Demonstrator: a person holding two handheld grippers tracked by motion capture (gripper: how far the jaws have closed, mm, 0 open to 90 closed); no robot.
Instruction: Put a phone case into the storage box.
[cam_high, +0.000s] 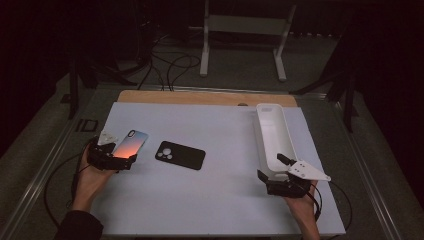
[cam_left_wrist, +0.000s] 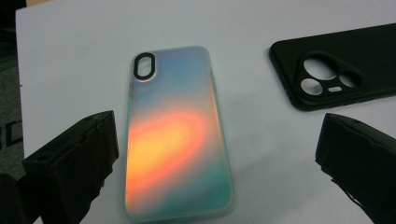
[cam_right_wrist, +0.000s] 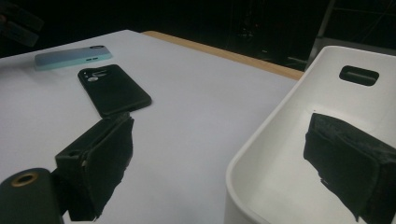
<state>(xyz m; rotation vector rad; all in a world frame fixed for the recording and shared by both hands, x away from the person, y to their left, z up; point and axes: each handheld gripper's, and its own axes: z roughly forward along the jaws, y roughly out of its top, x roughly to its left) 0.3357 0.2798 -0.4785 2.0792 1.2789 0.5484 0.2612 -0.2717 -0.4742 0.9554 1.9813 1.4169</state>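
Note:
An iridescent phone case (cam_left_wrist: 173, 135), orange in the middle and blue-green at the ends, lies flat on the white mat (cam_high: 220, 200) at the left. My left gripper (cam_left_wrist: 217, 126) is open, its jaws standing on either side of the case's lower half without touching it; in the high view the left gripper (cam_high: 117, 154) sits at the near end of that case (cam_high: 132, 142). A black phone case (cam_high: 180, 155) lies just right of it. My right gripper (cam_right_wrist: 222, 126) is open astride the near wall of a white tray (cam_right_wrist: 261, 135), one jaw inside and one outside.
The long white tray (cam_high: 274, 137) runs front to back along the mat's right side and looks empty inside. From the right gripper view the black case (cam_right_wrist: 114, 91) and the iridescent case (cam_right_wrist: 70, 57) lie farther off. A wooden strip (cam_high: 200, 97) borders the far edge.

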